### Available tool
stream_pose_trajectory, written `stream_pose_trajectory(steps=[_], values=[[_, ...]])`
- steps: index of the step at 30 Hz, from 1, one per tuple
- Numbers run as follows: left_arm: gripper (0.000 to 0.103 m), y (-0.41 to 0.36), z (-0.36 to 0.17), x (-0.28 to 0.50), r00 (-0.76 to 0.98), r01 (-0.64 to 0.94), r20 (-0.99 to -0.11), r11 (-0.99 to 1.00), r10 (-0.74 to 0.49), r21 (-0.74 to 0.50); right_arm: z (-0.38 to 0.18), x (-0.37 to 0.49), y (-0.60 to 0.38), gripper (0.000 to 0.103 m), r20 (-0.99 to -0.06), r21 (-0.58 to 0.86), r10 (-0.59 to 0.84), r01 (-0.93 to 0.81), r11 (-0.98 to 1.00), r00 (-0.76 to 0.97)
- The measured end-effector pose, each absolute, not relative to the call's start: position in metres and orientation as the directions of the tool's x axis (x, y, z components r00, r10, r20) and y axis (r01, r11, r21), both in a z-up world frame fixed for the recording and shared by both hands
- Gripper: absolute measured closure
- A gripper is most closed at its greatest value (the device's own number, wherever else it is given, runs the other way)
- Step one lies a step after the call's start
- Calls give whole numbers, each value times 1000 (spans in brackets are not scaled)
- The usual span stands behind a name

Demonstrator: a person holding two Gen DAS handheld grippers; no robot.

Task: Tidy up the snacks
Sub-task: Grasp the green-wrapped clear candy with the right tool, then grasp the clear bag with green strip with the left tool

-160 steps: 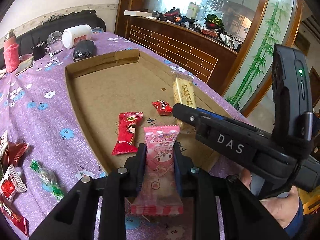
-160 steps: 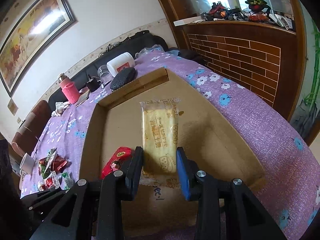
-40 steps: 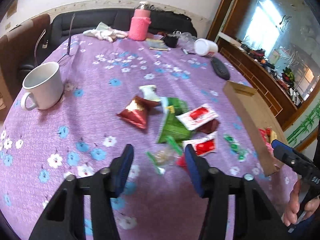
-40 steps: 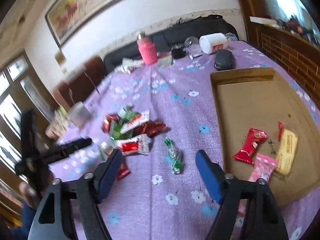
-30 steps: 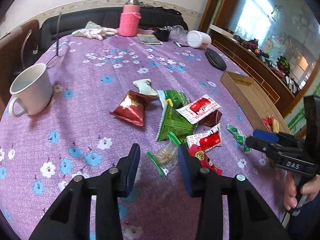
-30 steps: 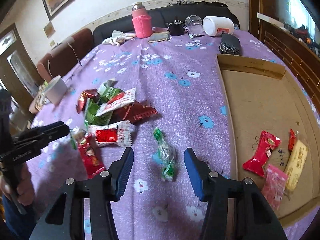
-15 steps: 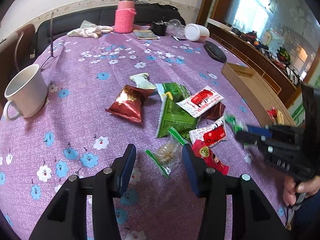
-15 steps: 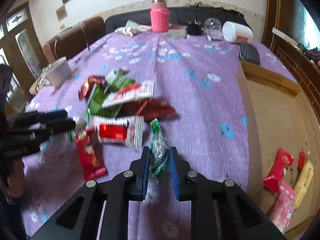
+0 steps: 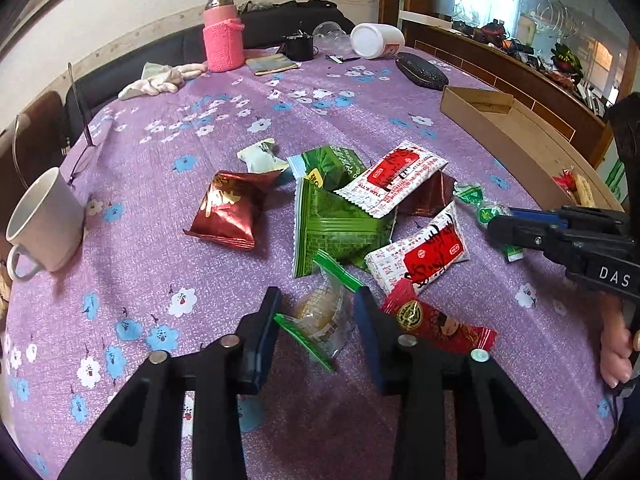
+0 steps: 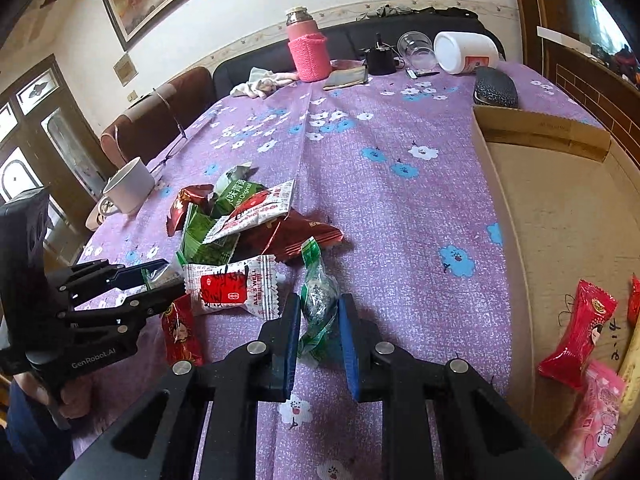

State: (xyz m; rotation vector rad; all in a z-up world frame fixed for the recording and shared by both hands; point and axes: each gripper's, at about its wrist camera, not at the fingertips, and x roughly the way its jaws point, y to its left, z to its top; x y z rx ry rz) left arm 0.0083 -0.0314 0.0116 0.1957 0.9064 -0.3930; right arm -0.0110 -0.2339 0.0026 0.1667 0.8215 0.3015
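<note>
A heap of snack packets [image 9: 344, 208] lies on the purple flowered cloth. My left gripper [image 9: 316, 300] straddles a clear packet with green ends [image 9: 320, 312]; its jaws are closing, and a slight gap still shows at the right pad. My right gripper [image 10: 320, 300] is shut on a green-wrapped candy [image 10: 316, 288] that rests on the cloth. In the left wrist view that candy [image 9: 486, 212] shows at the right gripper's tips [image 9: 496, 222]. The cardboard tray [image 10: 540, 128] at the right holds a red packet [image 10: 580, 332], a pink packet [image 10: 592, 412] and a yellow one at the frame's edge.
A white mug [image 9: 44, 220] stands at the left edge of the table. At the far end are a pink bottle [image 9: 222, 36], a tipped white jar [image 9: 376, 40], a black case [image 9: 422, 72] and a cloth [image 9: 160, 80]. A hand [image 9: 616, 344] holds the right gripper.
My right gripper's jaws have come together on the green candy. My left gripper has dropped closer over the clear packet and its jaws have narrowed.
</note>
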Motion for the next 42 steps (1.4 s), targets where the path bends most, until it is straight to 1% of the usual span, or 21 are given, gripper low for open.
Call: stream_pose_trajectory(steps=[2, 4, 12, 15, 17, 19, 20, 21, 23, 26, 33, 42], values=[[74, -27, 12, 9, 552, 399, -794, 917, -254, -16, 2, -11, -233, 83, -696, 258, 325, -198, 945, 640], [76, -24, 14, 9, 557, 387, -790, 922, -256, -27, 2, -12, -233, 83, -694, 257, 324, -199, 946, 642], [77, -22, 15, 8, 555, 391, -785, 919, -276, -47, 4, -13, -234, 83, -685, 252, 319, -198, 947, 654], [77, -26, 14, 7, 554, 399, -789, 916, -266, -29, 4, -13, -235, 83, -684, 254, 320, -198, 947, 655], [67, -30, 11, 7, 543, 409, -797, 912, -264, -23, 4, -14, -235, 83, -684, 254, 321, -199, 946, 655], [67, -34, 9, 5, 547, 415, -799, 910, -248, 2, 5, -14, -235, 83, -683, 253, 322, -201, 946, 655], [70, -35, 9, 5, 549, 419, -798, 908, -249, 4, 5, -14, -235, 83, -682, 252, 322, -202, 946, 656], [71, -35, 9, 4, 552, 420, -796, 908, -248, 8, 6, -15, -235, 83, -681, 253, 323, -203, 946, 657], [79, -35, 10, 2, 559, 420, -790, 908, -254, 5, 7, -15, -236, 83, -678, 256, 325, -203, 945, 659], [80, -34, 11, 2, 562, 417, -786, 909, -256, 3, 7, -16, -236, 83, -675, 259, 326, -201, 945, 663], [80, -24, 24, 0, 587, 407, -745, 911, -316, -66, 8, -17, -236, 83, -669, 255, 325, -204, 945, 669], [80, -11, 36, 0, 612, 384, -702, 913, -366, -141, 11, -18, -236, 83, -655, 254, 326, -209, 945, 682]])
